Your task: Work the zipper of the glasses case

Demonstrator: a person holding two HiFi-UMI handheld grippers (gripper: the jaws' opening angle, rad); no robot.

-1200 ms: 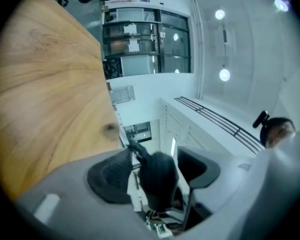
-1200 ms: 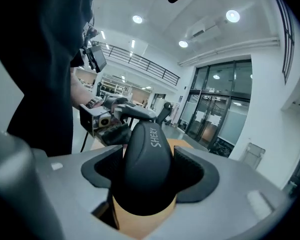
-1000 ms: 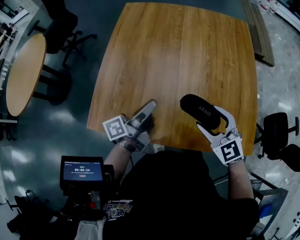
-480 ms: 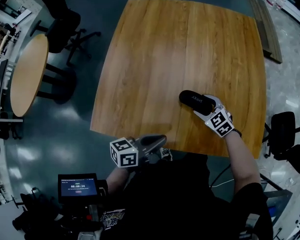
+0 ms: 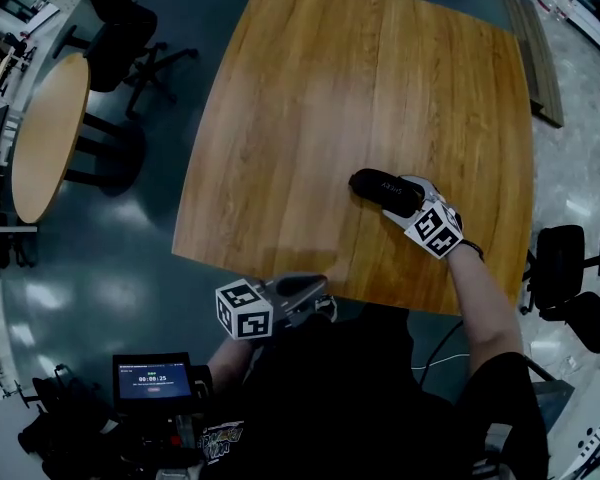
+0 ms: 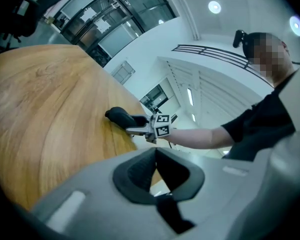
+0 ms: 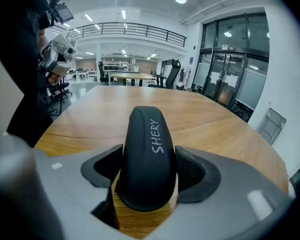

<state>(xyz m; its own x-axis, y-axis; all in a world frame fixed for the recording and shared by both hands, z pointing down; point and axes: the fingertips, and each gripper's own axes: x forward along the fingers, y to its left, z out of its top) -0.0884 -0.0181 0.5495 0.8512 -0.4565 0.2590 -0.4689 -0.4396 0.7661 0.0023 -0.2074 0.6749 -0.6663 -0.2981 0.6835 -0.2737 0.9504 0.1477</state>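
left tongs [image 6: 155, 153]: shut, empty, near level | right tongs [image 7: 148, 164]: clamped, angled down, reaching forward

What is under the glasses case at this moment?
Only the wooden table: the glasses case lies on it, clamped in the right gripper. Its underside is hidden, and no zipper shows.

My head view looks steeply down from above onto the square light-wood table [image 5: 360, 98]. My left gripper view sits low at the table's near edge and faces past its jaws to the black oblong zippered glasses case [image 6: 121, 117], well beyond them. My right gripper view looks close along its jaws, with that case between them. All three views share the case and tabletop.
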